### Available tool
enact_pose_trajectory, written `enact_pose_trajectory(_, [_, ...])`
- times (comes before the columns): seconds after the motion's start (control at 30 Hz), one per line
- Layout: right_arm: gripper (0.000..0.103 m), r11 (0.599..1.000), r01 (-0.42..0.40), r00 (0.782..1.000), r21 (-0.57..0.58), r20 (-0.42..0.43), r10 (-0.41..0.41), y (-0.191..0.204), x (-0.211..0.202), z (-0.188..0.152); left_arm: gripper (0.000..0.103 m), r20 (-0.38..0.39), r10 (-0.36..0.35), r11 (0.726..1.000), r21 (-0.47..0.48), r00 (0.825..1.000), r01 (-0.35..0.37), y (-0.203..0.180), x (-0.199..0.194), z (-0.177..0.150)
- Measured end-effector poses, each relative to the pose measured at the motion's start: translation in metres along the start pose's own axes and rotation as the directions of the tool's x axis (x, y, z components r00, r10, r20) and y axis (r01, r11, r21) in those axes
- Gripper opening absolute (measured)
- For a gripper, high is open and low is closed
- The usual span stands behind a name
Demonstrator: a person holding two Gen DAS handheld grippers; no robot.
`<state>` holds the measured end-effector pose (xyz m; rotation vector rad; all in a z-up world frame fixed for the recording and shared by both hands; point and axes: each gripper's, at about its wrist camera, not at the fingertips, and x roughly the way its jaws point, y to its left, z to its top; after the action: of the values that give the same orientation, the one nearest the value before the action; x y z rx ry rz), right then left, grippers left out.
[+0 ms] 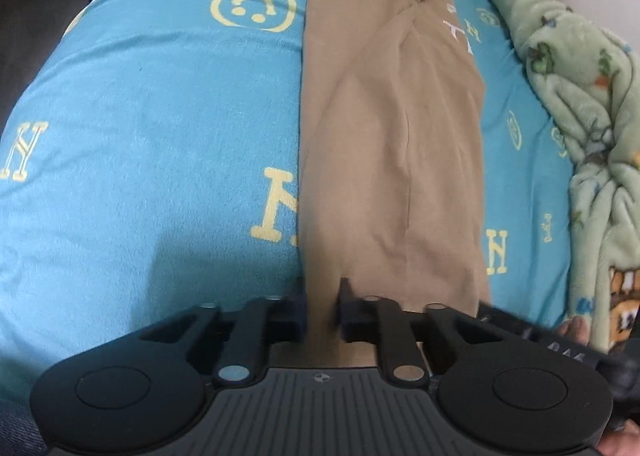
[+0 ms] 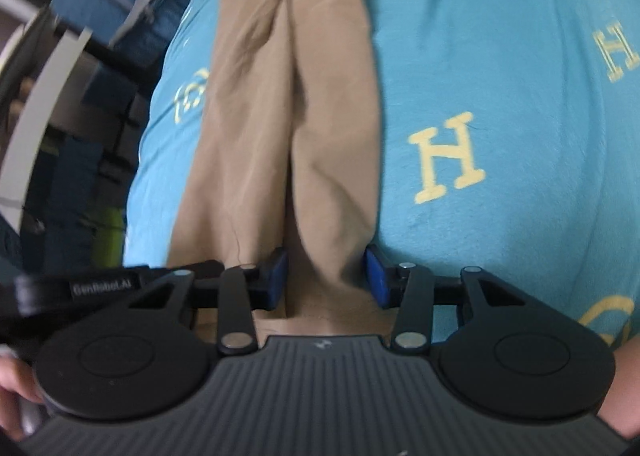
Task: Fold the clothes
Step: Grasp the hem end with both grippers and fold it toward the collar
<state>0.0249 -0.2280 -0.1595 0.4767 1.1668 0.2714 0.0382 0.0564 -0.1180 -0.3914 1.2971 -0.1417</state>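
A tan garment (image 1: 384, 144) lies folded into a long narrow strip on a turquoise bedsheet (image 1: 160, 116) with yellow letters; white print shows near its far end. My left gripper (image 1: 322, 296) is shut on the near left corner of the tan garment. In the right wrist view the same garment (image 2: 288, 128) runs away from me. My right gripper (image 2: 326, 276) has its blue pads (image 2: 376, 276) closed partway around a thick fold of the garment's near end, with cloth filling the gap.
A green patterned blanket (image 1: 580, 104) is bunched along the right side of the bed. Blue furniture and a white frame (image 2: 80, 76) stand beyond the bed's left edge in the right wrist view. My hands hold both gripper handles.
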Motion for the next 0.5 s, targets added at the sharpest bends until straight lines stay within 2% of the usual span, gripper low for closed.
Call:
enact_pose_trajectory(0.03, [0.014,1.000,0.007,1.000,-0.018,-0.008,-0.007,0.002,0.002,-0.001,0.009,0.009,-0.008,1.000,-0.014,1.000,0.008,0.003,-0.003,0.000])
enact_pose_trajectory(0.1, [0.007,0.999,0.011,1.000,-0.033,0.001,-0.011,0.004,0.000,-0.005,0.007,0.034,-0.027,0.999,-0.045,0.999,0.028,0.008,-0.012,-0.002])
enact_pose_trajectory(0.2, [0.006,0.998,-0.058,0.996,0.019,0.070,0.056,-0.006,-0.016,-0.008,0.006,0.093,-0.107,0.989,-0.095,0.990,0.116,0.019,-0.030,-0.006])
enact_pose_trajectory(0.27, [0.006,0.989,-0.121,0.985,0.079,0.135,0.110,-0.017,-0.033,-0.011,0.006,0.155,-0.197,0.966,-0.138,0.968,0.219,0.029,-0.047,-0.008])
enact_pose_trajectory(0.33, [0.006,0.971,-0.200,0.964,0.129,0.203,0.172,-0.024,-0.051,-0.013,0.005,0.220,-0.272,0.936,-0.165,0.937,0.311,0.038,-0.064,-0.010])
enact_pose_trajectory(0.4, [0.006,0.957,-0.255,0.942,0.139,0.258,0.214,-0.027,-0.069,-0.014,0.005,0.266,-0.326,0.913,-0.159,0.907,0.375,0.041,-0.081,-0.011])
enact_pose_trajectory(0.5, [0.005,0.946,-0.301,0.914,0.122,0.319,0.250,-0.024,-0.096,-0.013,0.005,0.299,-0.380,0.887,-0.152,0.875,0.437,0.036,-0.103,-0.013])
